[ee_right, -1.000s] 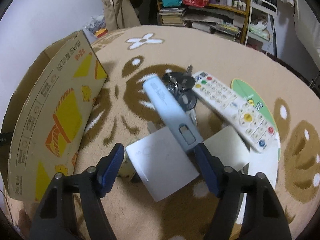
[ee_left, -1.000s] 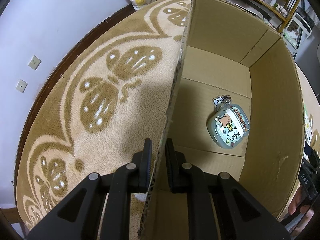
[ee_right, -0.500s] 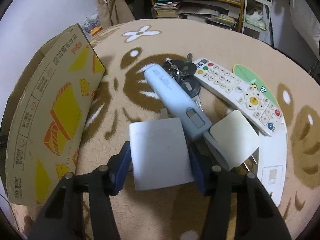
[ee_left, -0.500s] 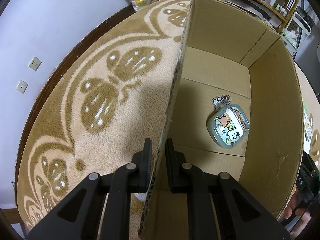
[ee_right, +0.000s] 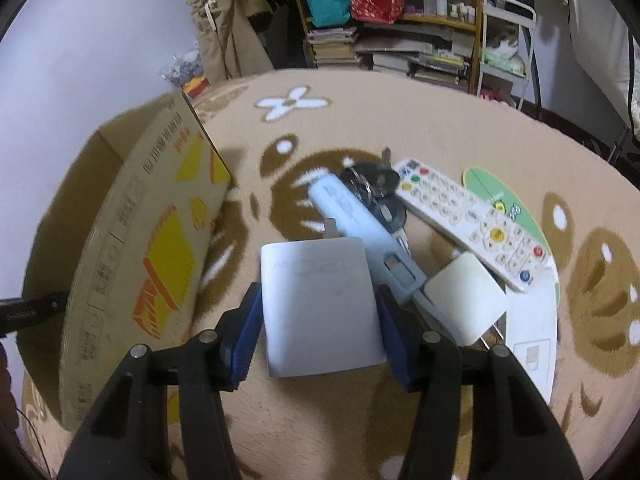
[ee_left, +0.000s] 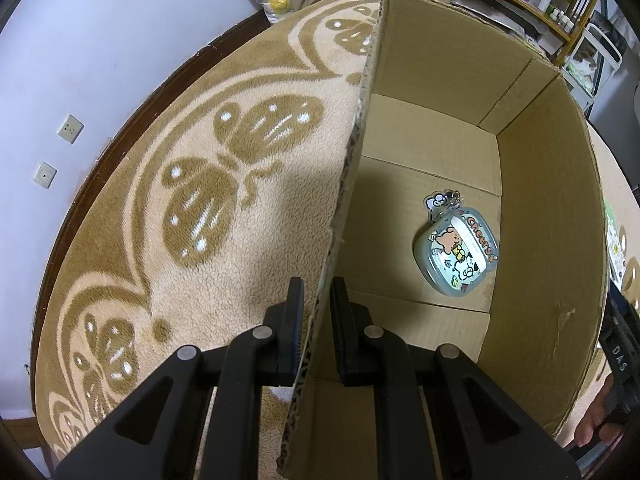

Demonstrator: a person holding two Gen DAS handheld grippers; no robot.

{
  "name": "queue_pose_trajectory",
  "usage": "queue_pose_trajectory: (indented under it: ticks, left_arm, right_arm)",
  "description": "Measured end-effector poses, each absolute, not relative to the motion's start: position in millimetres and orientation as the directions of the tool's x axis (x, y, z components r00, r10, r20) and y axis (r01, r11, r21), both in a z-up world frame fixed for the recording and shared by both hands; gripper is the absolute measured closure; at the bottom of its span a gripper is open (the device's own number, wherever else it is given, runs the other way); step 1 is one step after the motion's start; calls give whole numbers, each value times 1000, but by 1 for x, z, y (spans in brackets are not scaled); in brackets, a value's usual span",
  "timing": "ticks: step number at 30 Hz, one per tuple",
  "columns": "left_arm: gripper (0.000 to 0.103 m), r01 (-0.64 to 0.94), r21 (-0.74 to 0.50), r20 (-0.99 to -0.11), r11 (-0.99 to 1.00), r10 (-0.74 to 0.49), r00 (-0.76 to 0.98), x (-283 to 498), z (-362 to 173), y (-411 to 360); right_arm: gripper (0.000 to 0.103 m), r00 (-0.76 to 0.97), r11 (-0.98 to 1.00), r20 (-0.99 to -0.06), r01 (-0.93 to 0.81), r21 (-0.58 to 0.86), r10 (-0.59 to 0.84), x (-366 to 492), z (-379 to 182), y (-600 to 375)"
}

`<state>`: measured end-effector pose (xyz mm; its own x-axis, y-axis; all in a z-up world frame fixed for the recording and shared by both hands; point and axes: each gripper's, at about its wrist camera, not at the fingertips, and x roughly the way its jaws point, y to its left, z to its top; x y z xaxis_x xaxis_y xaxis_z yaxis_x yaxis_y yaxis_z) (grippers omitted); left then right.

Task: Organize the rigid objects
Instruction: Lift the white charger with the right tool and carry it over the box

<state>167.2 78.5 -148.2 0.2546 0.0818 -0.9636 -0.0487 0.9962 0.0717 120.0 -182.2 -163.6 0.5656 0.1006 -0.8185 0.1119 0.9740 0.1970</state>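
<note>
My left gripper (ee_left: 316, 300) is shut on the near wall of an open cardboard box (ee_left: 352, 168), one finger inside and one outside. A cartoon-printed earbud case with a charm (ee_left: 456, 252) lies on the box floor. My right gripper (ee_right: 320, 304) is shut on a white square charger block (ee_right: 316, 300), held just above the carpet. Beside it lie a pale blue stick-shaped device (ee_right: 352, 216), a bunch of keys (ee_right: 372, 184), a white remote (ee_right: 468, 220) and a second white charger (ee_right: 464, 304). The box shows at left in the right wrist view (ee_right: 132, 256).
A green and white card (ee_right: 524, 264) lies under the remote. Shelves with books and bags (ee_right: 384, 32) stand behind the beige patterned carpet (ee_right: 400, 120). A white wall with sockets (ee_left: 68, 128) borders the carpet on the left.
My right gripper closed around the white charger block and lifted it slightly off the carpet. The left gripper kept its hold on the box wall and did not move.
</note>
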Motion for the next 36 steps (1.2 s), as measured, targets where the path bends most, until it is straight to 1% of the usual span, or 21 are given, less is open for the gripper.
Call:
queue_pose_trajectory:
  ticks: [9,24,30,36]
  left_arm:
    - [91,-48,74,-963,996,84,257,167,-147,78]
    - [91,-49,74,-963,996,84,258,167,-149,78]
    - [91,-45,77,-962,996,86,259,168,-149,78]
    - [90,-32,113,-957,993,117,265,168,-150,72]
  right_arm:
    - [44,644,977,-755,55,205,122,130,-131,-167]
    - [44,749,971,-625,-100,219,218,130,-78,-121]
    - [44,750,969,-616,-151,196,241,135,-75,-104]
    - [44,715,967,-651,-209,149,254,142,-84,-83]
